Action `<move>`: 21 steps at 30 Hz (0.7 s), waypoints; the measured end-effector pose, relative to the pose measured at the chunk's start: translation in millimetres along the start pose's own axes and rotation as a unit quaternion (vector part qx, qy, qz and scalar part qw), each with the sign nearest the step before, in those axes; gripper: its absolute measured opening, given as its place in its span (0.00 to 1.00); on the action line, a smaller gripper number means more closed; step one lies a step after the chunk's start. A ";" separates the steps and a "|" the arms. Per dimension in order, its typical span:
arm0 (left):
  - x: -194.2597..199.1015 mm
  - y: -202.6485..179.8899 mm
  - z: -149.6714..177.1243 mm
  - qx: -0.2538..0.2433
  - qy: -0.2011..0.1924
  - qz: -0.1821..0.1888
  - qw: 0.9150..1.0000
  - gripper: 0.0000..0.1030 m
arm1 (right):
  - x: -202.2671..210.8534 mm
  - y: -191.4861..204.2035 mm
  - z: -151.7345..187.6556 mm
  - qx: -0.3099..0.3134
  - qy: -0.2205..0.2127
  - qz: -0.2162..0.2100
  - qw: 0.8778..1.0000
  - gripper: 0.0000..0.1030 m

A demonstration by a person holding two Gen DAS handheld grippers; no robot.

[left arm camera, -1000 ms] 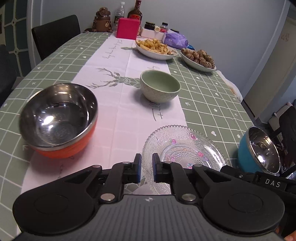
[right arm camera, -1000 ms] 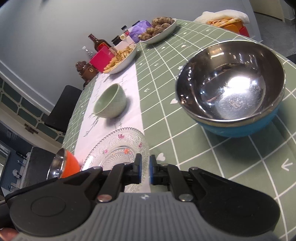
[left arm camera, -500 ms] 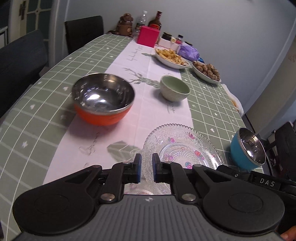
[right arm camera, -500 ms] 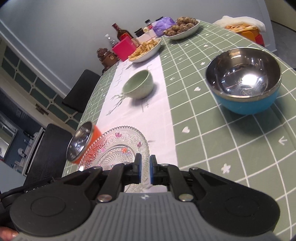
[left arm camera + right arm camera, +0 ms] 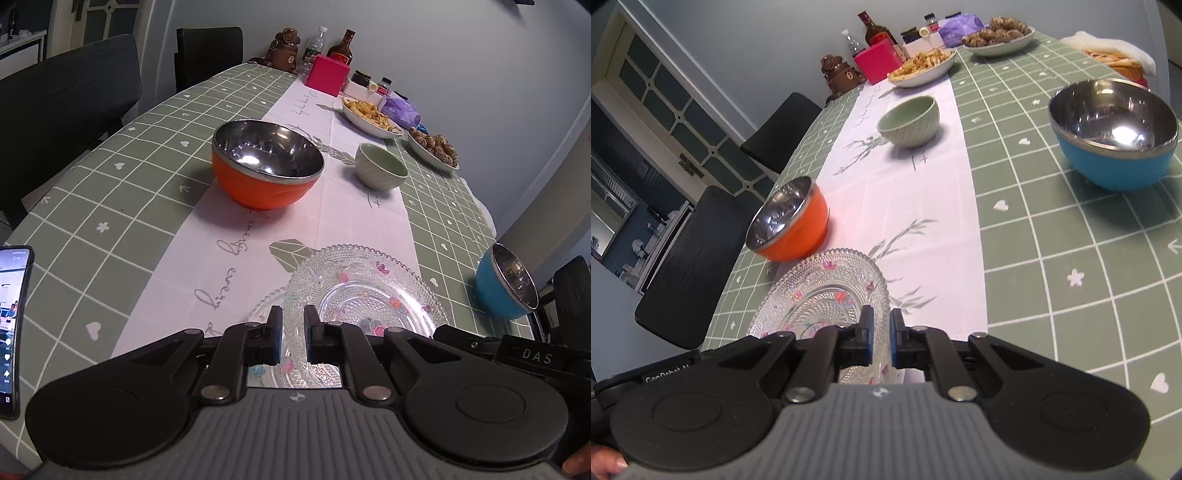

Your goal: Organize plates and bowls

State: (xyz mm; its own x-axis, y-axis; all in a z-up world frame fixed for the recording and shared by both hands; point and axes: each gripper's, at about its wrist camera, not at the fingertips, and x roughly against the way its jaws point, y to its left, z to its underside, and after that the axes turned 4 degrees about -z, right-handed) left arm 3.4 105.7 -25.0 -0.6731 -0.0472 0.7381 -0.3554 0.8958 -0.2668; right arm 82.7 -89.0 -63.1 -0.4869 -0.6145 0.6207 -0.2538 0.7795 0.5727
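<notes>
Both grippers, left gripper (image 5: 292, 334) and right gripper (image 5: 882, 338), pinch opposite rims of the glass plate (image 5: 364, 291); lift it level, hands moving together.

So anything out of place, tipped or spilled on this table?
Nothing spilled or tipped. Orange bowl, green bowl and blue bowl stand upright and empty. One oddity: a lit phone lies at the table's near edge.

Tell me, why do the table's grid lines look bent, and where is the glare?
Left wrist view: the fisheye lens bows the green checked tablecloth; glare spots the steel-lined orange bowl. Right wrist view: same curving; a bright spot inside the steel-lined blue bowl.
</notes>
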 end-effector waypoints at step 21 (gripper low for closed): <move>-9.6 11.7 16.2 -0.025 0.042 -0.047 0.998 0.12 | -25.0 13.8 17.4 0.054 0.035 0.017 0.998 0.07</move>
State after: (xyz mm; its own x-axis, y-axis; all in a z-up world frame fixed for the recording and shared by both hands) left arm -4.8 109.4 -45.2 -0.5804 -0.0967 0.8086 -0.3795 0.9106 -0.1635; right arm 76.8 -60.8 -80.1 -0.4390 -0.5909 0.6768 -0.3289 0.8067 0.4909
